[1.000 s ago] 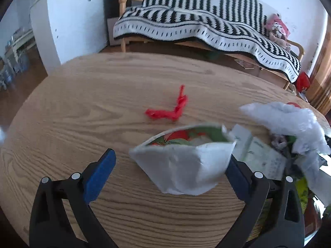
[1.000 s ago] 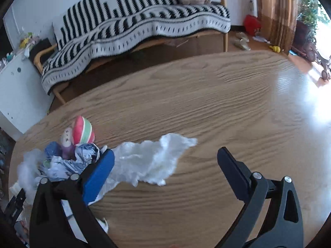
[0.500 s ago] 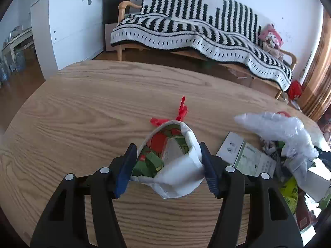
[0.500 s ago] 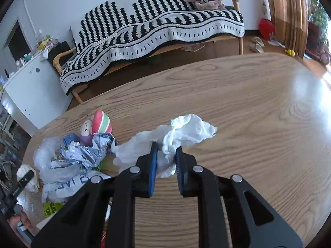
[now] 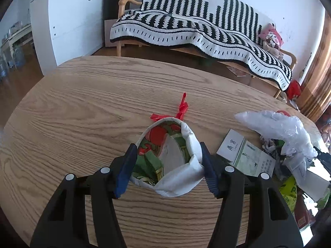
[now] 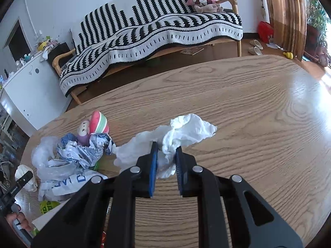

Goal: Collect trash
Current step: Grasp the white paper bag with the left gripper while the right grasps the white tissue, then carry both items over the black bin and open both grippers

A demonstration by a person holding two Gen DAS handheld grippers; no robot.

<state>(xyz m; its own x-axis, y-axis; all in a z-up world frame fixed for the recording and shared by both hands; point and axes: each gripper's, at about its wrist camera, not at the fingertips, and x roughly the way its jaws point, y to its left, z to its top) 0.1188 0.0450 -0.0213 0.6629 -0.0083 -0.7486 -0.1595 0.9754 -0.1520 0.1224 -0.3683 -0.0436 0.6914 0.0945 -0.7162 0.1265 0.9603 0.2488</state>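
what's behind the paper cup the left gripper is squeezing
A red ribbon lies on the table just behind the cup held in the left gripper. Its near end is hidden by the cup's rim, so whether they touch cannot be told.

A home living room — blanket-draped sofa (image 5: 198, 29), wooden table (image 5: 82, 107), curtains (image 6: 287, 14).

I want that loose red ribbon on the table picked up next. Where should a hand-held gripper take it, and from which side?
Grip the red ribbon at its bunched knot, the thickest part, which stands proud of the wooden table. Its thin tails lie flat and would likely slip. Come down from above on the far side, since the printed paper wrapper covers its near end.
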